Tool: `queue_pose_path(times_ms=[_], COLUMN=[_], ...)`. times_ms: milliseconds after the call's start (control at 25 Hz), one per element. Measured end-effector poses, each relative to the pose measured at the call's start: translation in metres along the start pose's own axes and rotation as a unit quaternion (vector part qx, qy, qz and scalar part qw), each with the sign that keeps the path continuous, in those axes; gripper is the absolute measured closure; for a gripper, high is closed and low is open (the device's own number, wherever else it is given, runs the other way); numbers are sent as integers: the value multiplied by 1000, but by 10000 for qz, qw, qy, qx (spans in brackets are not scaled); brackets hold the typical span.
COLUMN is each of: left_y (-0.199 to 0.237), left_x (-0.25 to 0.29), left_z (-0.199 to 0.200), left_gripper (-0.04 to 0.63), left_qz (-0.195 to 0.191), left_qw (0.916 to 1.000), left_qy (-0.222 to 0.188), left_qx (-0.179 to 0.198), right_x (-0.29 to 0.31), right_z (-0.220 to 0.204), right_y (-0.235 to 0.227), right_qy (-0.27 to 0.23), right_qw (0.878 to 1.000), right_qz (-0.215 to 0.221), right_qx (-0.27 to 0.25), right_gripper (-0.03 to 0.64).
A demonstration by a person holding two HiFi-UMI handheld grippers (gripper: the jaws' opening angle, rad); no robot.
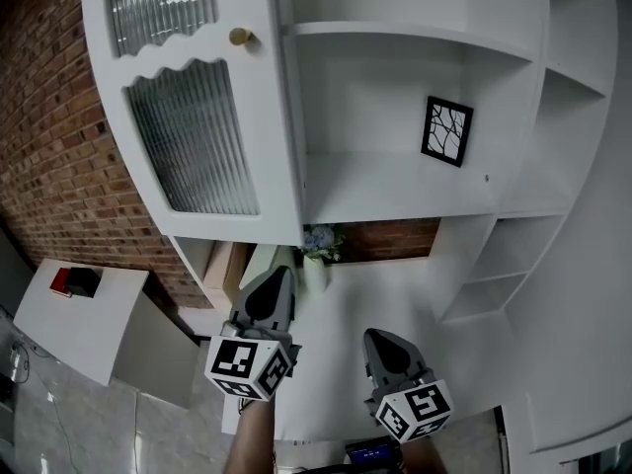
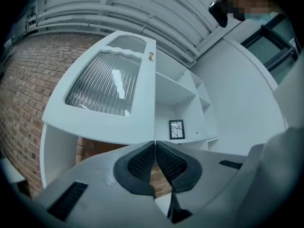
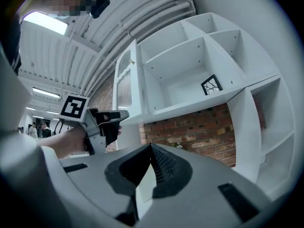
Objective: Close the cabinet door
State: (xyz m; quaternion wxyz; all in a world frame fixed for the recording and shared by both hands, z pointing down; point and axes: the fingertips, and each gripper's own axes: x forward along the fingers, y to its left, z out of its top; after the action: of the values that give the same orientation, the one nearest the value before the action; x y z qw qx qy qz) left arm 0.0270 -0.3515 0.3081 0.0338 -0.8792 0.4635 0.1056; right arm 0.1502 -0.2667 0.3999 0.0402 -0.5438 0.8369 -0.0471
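The white cabinet door stands swung open to the left, with ribbed glass panes and a gold knob near its free edge. In the left gripper view the door and its knob rise just above my jaws. My left gripper is shut and empty, its tips meeting just below the door's lower edge, with no contact visible. My right gripper is lower and to the right, also shut and empty. From the right gripper view I see the door edge-on and the left gripper beneath it.
A black framed picture leans inside the open cabinet shelf. A small vase of flowers stands on the counter below, against a brick wall. More open white shelves lie to the right. A white table with a red and black object is at left.
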Motion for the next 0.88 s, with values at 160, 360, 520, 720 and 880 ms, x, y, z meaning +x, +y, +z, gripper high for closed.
queue_pose_path(times_ms=[160, 360, 520, 720, 880], left_y=[-5, -3, 3, 8, 9], left_x=[-36, -81, -106, -127, -130], left_z=[-12, -17, -12, -10, -12], left_gripper=[578, 578, 578, 578, 578], left_qz=[-23, 20, 66, 144, 109], left_qw=[9998, 9995, 9993, 9995, 9996], left_qy=[138, 183, 98, 32, 105], left_qx=[-118, -258, -368, -280, -233], right_x=[-6, -11, -13, -15, -16], right_z=[-4, 4, 9, 7, 9], right_y=[14, 40, 58, 72, 76], right_qy=[85, -49, -100, -93, -81], right_qw=[9996, 9992, 9981, 9978, 9975], right_qz=[-190, -253, -306, -343, -381], right_qx=[-176, -315, -516, -556, -596], right_gripper=[615, 615, 615, 615, 615])
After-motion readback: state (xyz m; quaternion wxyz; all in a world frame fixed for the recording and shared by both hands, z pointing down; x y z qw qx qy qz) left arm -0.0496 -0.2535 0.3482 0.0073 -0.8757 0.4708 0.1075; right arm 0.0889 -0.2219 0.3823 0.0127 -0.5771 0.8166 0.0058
